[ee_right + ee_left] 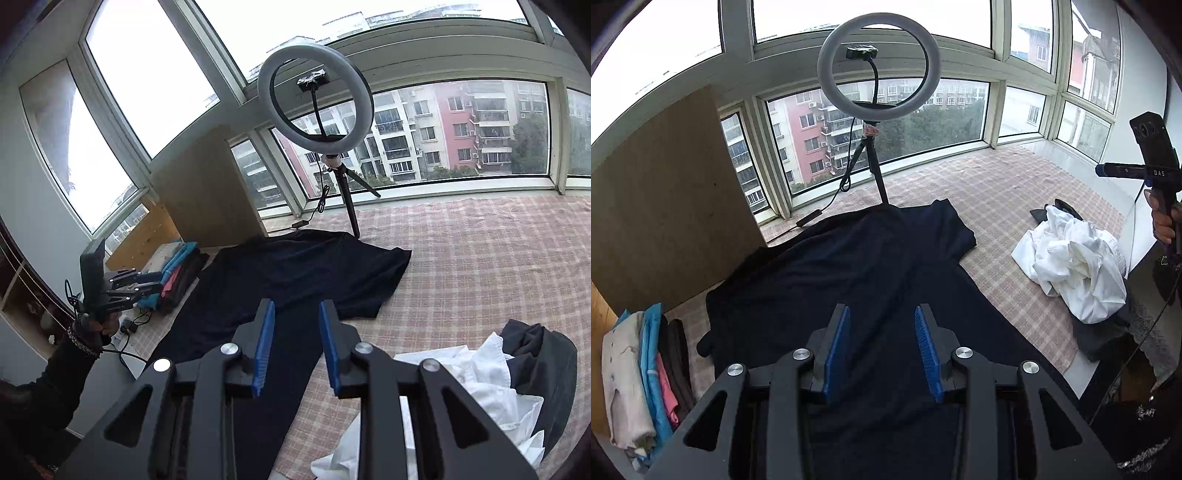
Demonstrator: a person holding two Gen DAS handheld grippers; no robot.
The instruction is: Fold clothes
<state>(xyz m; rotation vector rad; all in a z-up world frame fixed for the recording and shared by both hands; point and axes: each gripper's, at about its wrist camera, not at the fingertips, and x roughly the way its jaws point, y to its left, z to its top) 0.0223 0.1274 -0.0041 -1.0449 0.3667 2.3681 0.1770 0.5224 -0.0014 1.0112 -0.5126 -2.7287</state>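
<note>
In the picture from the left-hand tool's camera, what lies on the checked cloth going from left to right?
Stack of folded clothes in beige, blue and pink → spread-out dark navy garment → crumpled white garment pile → the black handheld right gripper, raised at the right edge.

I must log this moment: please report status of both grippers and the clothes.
Left gripper open, empty. Right gripper open, empty. Dark garment spread flat, unfolded. White clothes crumpled beside it, apart.
</note>
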